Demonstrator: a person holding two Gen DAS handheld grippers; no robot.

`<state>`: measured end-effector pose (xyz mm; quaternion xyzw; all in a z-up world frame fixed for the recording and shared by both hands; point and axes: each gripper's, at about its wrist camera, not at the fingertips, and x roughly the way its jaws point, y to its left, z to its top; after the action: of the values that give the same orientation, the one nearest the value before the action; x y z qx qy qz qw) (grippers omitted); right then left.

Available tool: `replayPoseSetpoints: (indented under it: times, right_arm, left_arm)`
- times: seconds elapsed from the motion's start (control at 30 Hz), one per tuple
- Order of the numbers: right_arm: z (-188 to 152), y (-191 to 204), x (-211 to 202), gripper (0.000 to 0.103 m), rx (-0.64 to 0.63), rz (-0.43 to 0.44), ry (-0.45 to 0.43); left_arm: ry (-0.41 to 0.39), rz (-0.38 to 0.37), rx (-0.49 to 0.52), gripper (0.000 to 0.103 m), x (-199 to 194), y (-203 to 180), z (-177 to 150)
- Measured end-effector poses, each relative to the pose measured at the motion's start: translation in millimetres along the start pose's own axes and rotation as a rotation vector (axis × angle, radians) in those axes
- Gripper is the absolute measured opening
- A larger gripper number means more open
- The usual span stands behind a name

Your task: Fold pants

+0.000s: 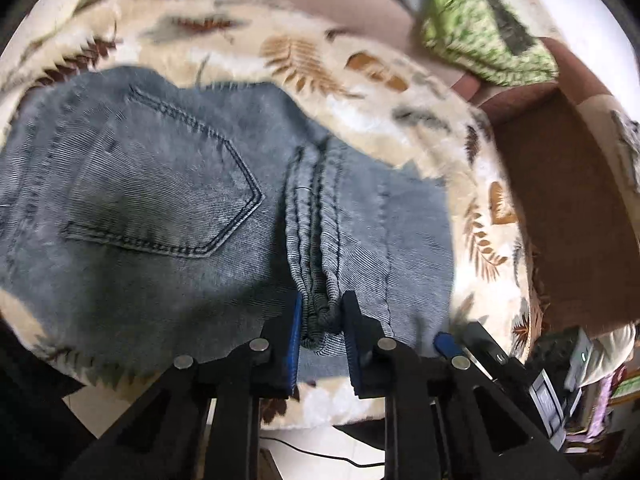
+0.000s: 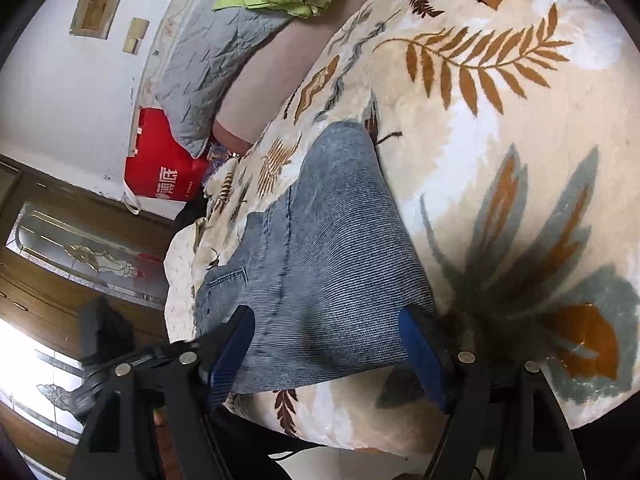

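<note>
Grey-blue denim pants [image 1: 160, 200] lie spread on a leaf-print blanket [image 1: 304, 60], back pocket up. My left gripper [image 1: 322, 308] is shut on the thick bunched seam at the near edge of the pants, and the blue pads [image 1: 295, 332] press on it from both sides. In the right wrist view a flat denim leg [image 2: 340, 220] runs away from me across the blanket [image 2: 500, 140]. My right gripper [image 2: 326, 316] stands open over its near end, fingers wide at either side of the cloth and not pressing. A blue pad [image 1: 444, 342] of the right gripper shows to the right of the left one.
A green patterned cloth [image 1: 480, 28] and a grey quilted pillow [image 2: 208, 68] lie at the far side. A red bag [image 2: 160, 160] stands by the wall. Brown furniture [image 1: 560, 200] borders the blanket on the right. Below the near edge are pale floor and a black cable [image 1: 320, 456].
</note>
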<state>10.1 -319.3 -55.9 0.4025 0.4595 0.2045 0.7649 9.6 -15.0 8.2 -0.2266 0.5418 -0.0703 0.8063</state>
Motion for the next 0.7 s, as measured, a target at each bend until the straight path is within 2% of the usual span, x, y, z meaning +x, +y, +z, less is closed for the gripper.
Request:
replayPoseSetpoints:
  times: [0.07, 0.13, 0.17, 0.23, 0.33, 0.4, 0.5, 0.53, 0.57, 0.6, 0.67, 0.7]
  right_arm:
    - [-1, 1, 1, 0.077, -0.010, -0.014, 0.003]
    - [-1, 2, 2, 0.077, -0.017, -0.026, 0.007]
    - [0, 3, 2, 0.077, -0.016, -0.032, 0.011]
    - [1, 11, -2, 0.078, -0.033, -0.044, 0.010]
    - [5, 27, -12, 0.078, -0.074, -0.042, -0.021]
    - [12, 36, -12, 0.078, -0.090, -0.030, -0.024]
    - [21, 34, -2, 0.079, -0.050, 0.012, 0.001]
    - [22, 25, 9, 0.084, -0.006, 0.053, 0.040]
    - [20, 15, 20, 0.086, 0.038, 0.059, 0.088]
    - [17, -1, 34, 0.085, 0.105, 0.056, 0.153]
    - [18, -4, 29, 0.085, 0.122, 0.088, 0.129]
    - [22, 1, 26, 0.085, 0.119, 0.078, 0.144]
  left_arm:
    - [-0.002, 0.027, 0.014, 0.020, 3, 3, -16]
    - [0.068, 0.046, -0.031, 0.021, 29, 18, -24]
    - [0.073, 0.016, -0.075, 0.024, 33, 27, -23]
    - [0.077, -0.006, -0.073, 0.025, 29, 28, -18]
    - [0.036, 0.008, 0.009, 0.027, 14, 19, -15]
    - [0.028, 0.019, 0.027, 0.027, 10, 17, -15]
    - [0.003, 0.045, 0.039, 0.027, -1, 19, -13]
    - [-0.029, 0.066, 0.036, 0.028, -7, 15, -11]
    - [-0.060, 0.073, 0.034, 0.033, -13, 12, -10]
    - [-0.102, 0.066, 0.039, 0.043, -23, 6, -6]
    - [-0.157, 0.030, 0.068, 0.056, -32, -7, -1]
    - [-0.182, 0.015, 0.089, 0.059, -33, -15, 0]
